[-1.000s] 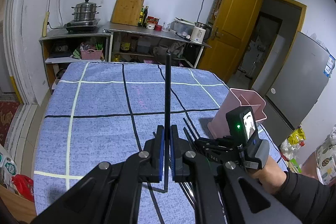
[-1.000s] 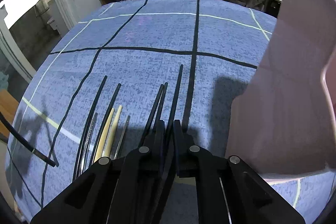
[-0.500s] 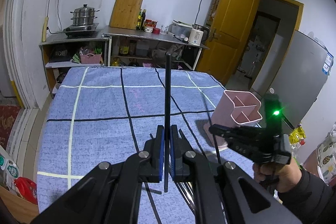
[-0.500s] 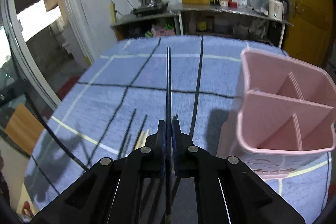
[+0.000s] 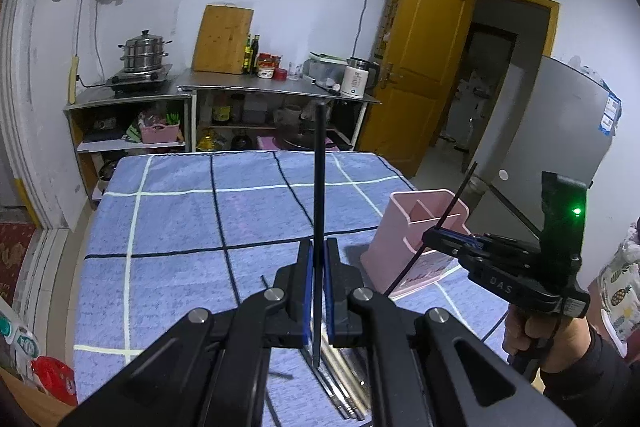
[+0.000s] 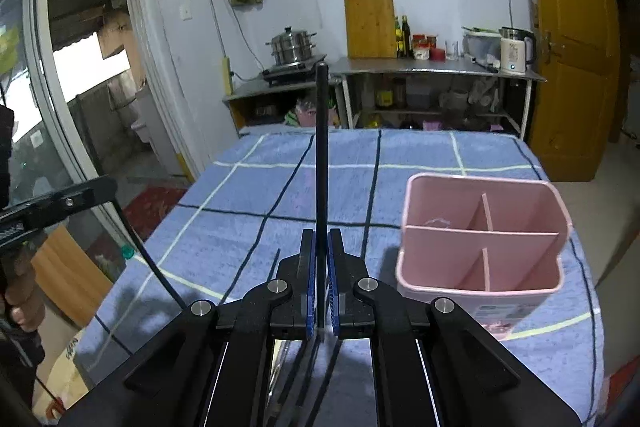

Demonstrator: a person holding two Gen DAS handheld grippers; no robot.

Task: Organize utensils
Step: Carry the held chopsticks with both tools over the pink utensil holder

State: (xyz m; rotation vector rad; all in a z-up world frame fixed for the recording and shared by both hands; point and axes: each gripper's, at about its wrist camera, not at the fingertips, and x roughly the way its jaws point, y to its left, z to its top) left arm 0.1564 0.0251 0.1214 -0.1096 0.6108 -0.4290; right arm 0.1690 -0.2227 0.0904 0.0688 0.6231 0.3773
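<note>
Each gripper is clamped tight on one thin black chopstick: the left gripper (image 5: 316, 291) on the left-held chopstick (image 5: 319, 187), the right gripper (image 6: 320, 287) on the right-held chopstick (image 6: 321, 155), each standing straight ahead between the fingers. This looks like the carry-to-holder step; the pink plastic divided utensil holder (image 6: 480, 291) sits just right of the right fingers, so next each stick likely needs tipping and lowering into a compartment.

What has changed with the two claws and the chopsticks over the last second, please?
The right claw gripped a black chopstick from the row on the table and lifted it beside the pink holder. The left claw stayed shut on its own chopstick; the holder is empty.
</note>
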